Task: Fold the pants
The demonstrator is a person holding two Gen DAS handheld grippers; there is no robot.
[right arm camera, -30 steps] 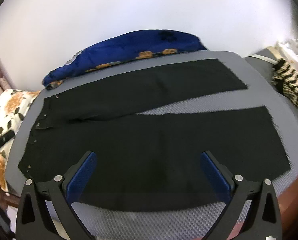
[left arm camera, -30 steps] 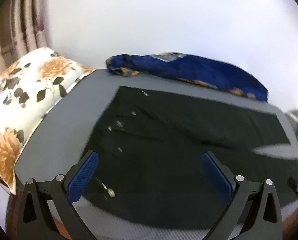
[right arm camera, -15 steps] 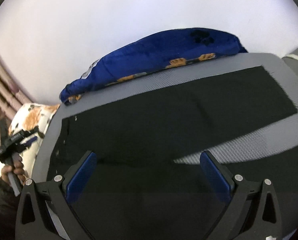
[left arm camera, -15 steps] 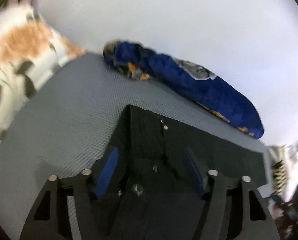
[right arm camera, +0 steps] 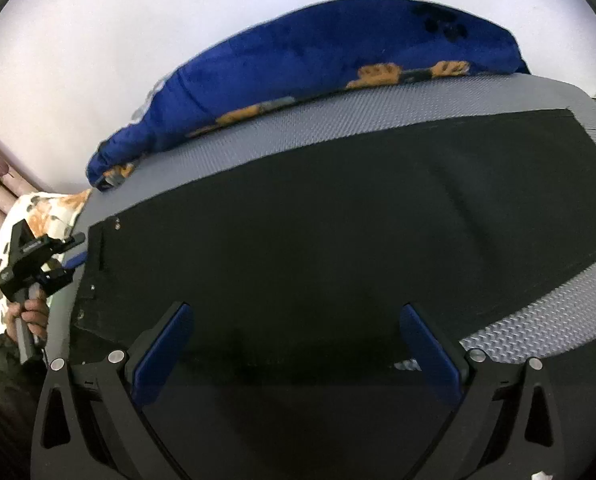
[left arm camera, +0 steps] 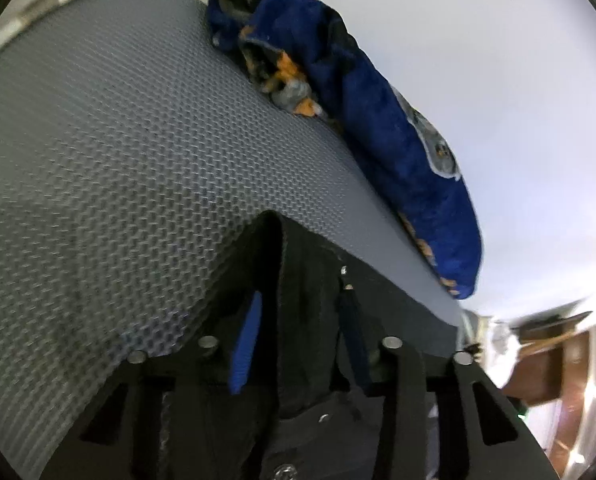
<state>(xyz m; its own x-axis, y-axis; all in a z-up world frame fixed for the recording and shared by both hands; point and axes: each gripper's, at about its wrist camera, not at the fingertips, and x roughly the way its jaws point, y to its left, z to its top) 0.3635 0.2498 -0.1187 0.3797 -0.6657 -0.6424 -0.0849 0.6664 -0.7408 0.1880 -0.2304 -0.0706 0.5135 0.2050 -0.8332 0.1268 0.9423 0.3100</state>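
Pants (right arm camera: 337, 248), black, lie spread flat on a grey textured mattress (right arm camera: 397, 116), waistband toward the left of the right wrist view and the legs running off to the right, a strip of grey showing between the two legs at the right edge. Small metal studs dot the waistband corner.

At that waistband corner the left hand-held gripper (left arm camera: 298, 320) has its blue-padded fingers (left arm camera: 246, 344) on either side of a raised fold of the black fabric; its jaws are closing, with the cloth between them, though whether the pads already press on it cannot be told. The right wrist view shows this same left hand-held gripper (right arm camera: 68, 254) from the side, at the waistband's edge, its handle gripped by a person's hand (right arm camera: 30, 316) in a dark sleeve.

The right hand-held gripper (right arm camera: 298, 352) hangs over the near leg of the pants with its jaws spread wide and nothing between them but the cloth below.

A blue blanket (right arm camera: 317, 68) with orange patches is bunched along the far side of the mattress against a white wall (right arm camera: 118, 40). A floral pillow (right arm camera: 38, 216) sits at the left end.
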